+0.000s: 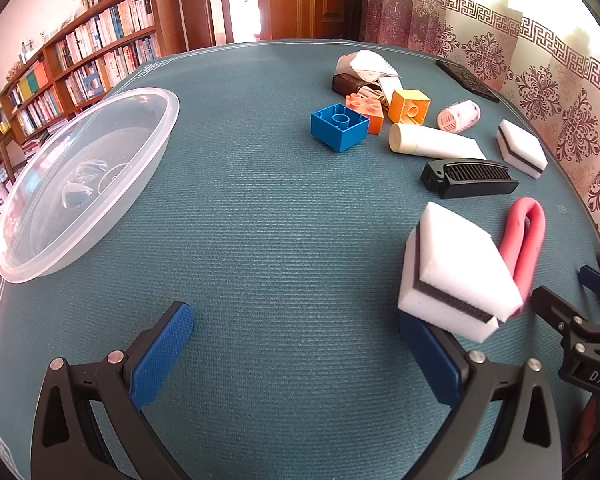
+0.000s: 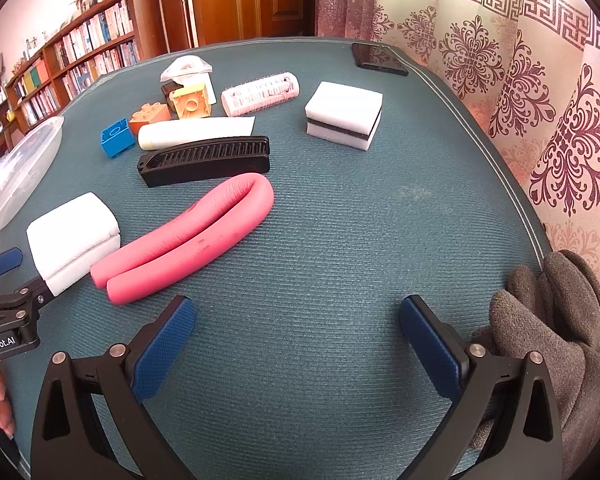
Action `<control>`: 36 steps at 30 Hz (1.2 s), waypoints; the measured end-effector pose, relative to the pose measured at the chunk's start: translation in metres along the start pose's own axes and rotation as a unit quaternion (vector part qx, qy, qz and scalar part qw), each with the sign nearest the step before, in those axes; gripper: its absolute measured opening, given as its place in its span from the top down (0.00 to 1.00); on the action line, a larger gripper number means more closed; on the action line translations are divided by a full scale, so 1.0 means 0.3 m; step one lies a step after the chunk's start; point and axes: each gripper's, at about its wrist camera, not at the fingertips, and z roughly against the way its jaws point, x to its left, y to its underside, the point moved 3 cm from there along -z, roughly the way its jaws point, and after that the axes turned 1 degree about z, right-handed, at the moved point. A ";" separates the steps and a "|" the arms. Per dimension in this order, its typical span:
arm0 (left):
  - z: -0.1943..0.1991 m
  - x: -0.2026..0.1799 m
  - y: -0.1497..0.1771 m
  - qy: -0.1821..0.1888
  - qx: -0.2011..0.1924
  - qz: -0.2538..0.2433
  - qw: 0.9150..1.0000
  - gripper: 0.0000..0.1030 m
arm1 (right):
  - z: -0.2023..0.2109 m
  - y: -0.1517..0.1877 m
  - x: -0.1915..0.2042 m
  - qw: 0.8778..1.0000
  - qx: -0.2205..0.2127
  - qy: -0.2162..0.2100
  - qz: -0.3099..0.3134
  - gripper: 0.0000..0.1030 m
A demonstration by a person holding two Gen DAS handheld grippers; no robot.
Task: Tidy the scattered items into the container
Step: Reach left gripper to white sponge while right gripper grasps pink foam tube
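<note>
My left gripper [image 1: 296,344] is open over bare mat. A white sponge with a dark layer [image 1: 452,268] lies just past its right fingertip, not between the jaws. The clear plastic container [image 1: 84,184] stands at the far left. Further off lie a blue brick [image 1: 340,126], an orange brick [image 1: 366,110], a yellow brick [image 1: 410,106], a white tube [image 1: 432,142], a black comb [image 1: 470,178] and a pink foam loop [image 1: 524,240]. My right gripper [image 2: 298,320] is open and holds nothing. The pink foam loop [image 2: 188,240] lies ahead of its left finger.
A second sponge [image 2: 344,116], a pink hair roller [image 2: 260,94] and a flat black item [image 2: 378,60] lie towards the far right edge. A grey glove [image 2: 556,320] rests beside my right finger. Curtains hang close on the right; a bookshelf stands beyond the left edge.
</note>
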 end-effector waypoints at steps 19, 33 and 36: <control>0.056 0.003 0.094 0.031 0.000 -0.041 0.999 0.00 | 0.012 -0.071 0.052 0.990 0.009 -0.113 -0.089 0.00; 0.055 0.002 0.097 0.031 0.000 -0.041 0.999 0.00 | -0.030 -0.117 0.189 0.999 -0.002 -0.034 0.017 0.34; 0.055 0.000 0.095 0.028 -0.002 -0.041 0.999 0.00 | -0.018 -0.091 0.174 0.999 -0.002 -0.038 0.029 0.41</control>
